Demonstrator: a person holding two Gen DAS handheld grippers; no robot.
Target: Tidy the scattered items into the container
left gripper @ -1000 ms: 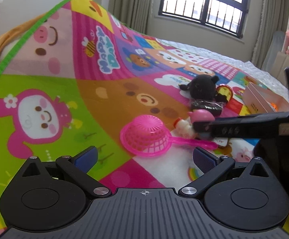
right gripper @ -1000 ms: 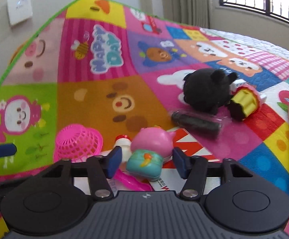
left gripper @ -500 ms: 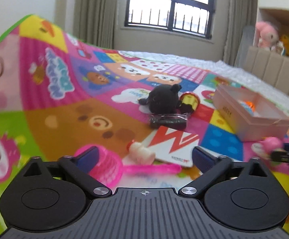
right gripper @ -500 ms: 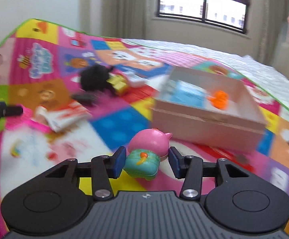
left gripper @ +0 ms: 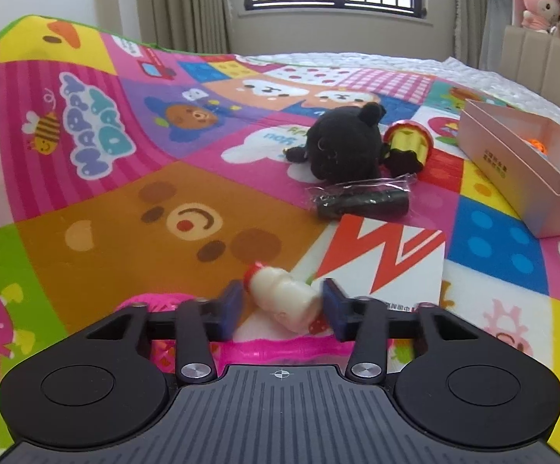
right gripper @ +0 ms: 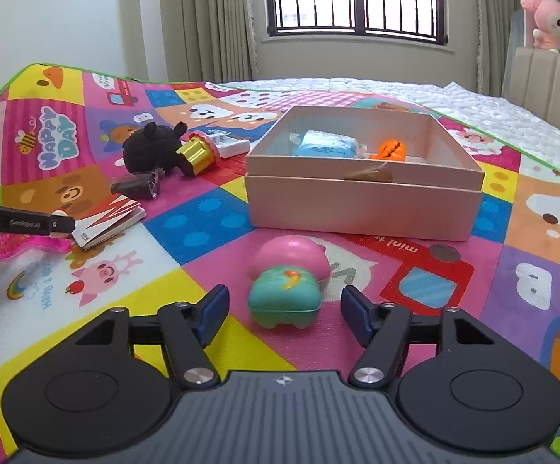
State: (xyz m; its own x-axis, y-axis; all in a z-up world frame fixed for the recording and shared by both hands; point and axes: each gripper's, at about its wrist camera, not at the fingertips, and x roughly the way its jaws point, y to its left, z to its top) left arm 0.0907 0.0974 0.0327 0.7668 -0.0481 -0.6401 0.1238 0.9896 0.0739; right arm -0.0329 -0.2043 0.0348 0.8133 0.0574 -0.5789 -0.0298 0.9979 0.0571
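My left gripper (left gripper: pixel 283 303) has its jaws around a small white toy bottle with a red cap (left gripper: pixel 283 297) lying on the play mat; the right pad touches it and the left pad is very near. A pink strainer (left gripper: pixel 272 350) lies under the gripper. My right gripper (right gripper: pixel 284 311) is open, and the pink and teal squishy toy (right gripper: pixel 287 282) lies on the mat between its fingers, apart from both pads. The pink cardboard box (right gripper: pixel 361 201) stands just beyond, holding a blue packet (right gripper: pixel 324 143) and an orange toy (right gripper: pixel 390 149).
A black plush (left gripper: pixel 343 143), a gold and red cylinder (left gripper: pixel 407 141), a black wrapped item (left gripper: pixel 361 199) and a red and white booklet (left gripper: pixel 388 259) lie on the mat (left gripper: pixel 86 232). A white block (right gripper: pixel 229 143) sits behind the plush. A bed headboard (right gripper: pixel 550 77) stands at right.
My right gripper carried the squishy toy to the box front, opened and let it go onto the mat. My left gripper moved to the white bottle and closed in around it.
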